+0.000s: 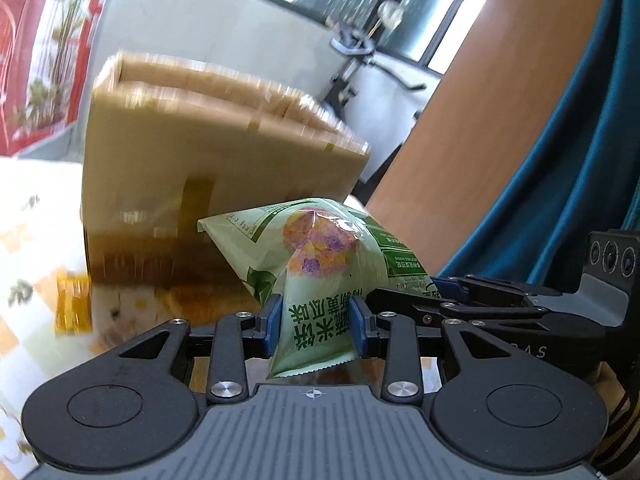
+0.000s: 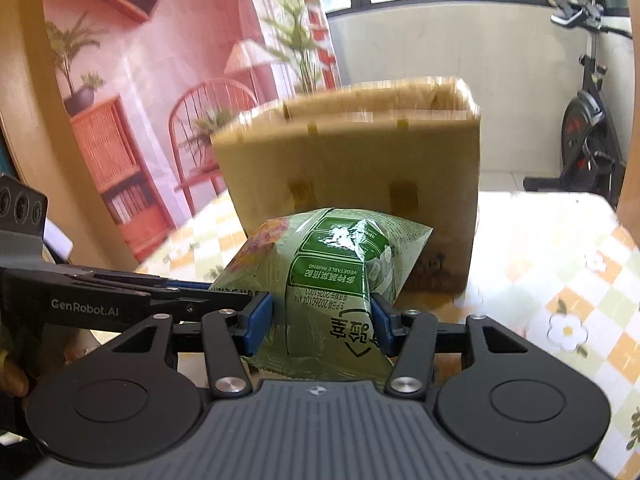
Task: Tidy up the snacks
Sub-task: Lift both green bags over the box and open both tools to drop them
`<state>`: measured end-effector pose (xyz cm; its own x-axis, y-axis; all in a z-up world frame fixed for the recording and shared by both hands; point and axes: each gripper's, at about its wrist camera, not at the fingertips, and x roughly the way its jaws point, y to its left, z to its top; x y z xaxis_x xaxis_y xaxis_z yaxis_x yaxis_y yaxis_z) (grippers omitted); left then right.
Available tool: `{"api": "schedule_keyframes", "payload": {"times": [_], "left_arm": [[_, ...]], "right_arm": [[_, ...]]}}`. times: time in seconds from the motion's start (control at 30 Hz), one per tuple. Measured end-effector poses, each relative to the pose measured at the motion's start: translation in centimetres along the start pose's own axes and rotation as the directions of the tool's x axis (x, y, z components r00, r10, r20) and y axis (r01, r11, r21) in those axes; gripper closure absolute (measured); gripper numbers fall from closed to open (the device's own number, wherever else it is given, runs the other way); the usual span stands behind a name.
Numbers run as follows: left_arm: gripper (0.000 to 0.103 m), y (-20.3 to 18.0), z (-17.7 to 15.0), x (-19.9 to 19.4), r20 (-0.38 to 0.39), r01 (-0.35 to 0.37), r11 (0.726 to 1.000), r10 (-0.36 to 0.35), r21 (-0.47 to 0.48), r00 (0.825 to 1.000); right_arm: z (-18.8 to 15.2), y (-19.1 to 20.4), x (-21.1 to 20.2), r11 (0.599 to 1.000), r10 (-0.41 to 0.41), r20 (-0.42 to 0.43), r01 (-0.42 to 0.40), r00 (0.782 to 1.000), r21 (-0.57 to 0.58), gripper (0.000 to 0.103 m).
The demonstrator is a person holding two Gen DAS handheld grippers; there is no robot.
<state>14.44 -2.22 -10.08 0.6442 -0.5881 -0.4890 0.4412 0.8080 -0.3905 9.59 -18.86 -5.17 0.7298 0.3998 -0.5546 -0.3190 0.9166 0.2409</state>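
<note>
Green snack bag (image 1: 320, 256) pinched between both hand-held grippers, left (image 1: 316, 320) and right (image 2: 322, 320), before cardboard box (image 1: 200, 168).

Both tools (image 1: 316, 322) (image 2: 322, 320) seemingly clamped, side by side

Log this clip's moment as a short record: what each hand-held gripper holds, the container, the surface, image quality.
left hand-held gripper: shut on green snack bag, near its sealed edge
right hand-held gripper: shut on the same green snack bag
bag state: held between both, lifted in front of the box
container: cardboard box, top open, beyond the bag
surface: checked floral tablecloth
image quality: box motion-blurred; its contents cannot be seen
</note>
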Motion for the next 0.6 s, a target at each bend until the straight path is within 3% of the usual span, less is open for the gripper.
{"api": "schedule_keyframes", "payload": {"times": [0.27,0.6], "left_arm": [[0.066,-1.8,3.4,-2.4,0.087,0.011,0.998,-0.017,0.064,0.996],[0.066,-1.3,8.9,-2.7,0.137,-0.004,0.995,-0.009,0.099,0.991]], "right_arm": [[3.1,1.4,-2.7,0.999,0.008,0.118,-0.003,0.993,-0.040,0.049],[8.5,1.9,-2.3,0.996,0.036,0.160,-0.021,0.986,-0.091,0.049]]}}
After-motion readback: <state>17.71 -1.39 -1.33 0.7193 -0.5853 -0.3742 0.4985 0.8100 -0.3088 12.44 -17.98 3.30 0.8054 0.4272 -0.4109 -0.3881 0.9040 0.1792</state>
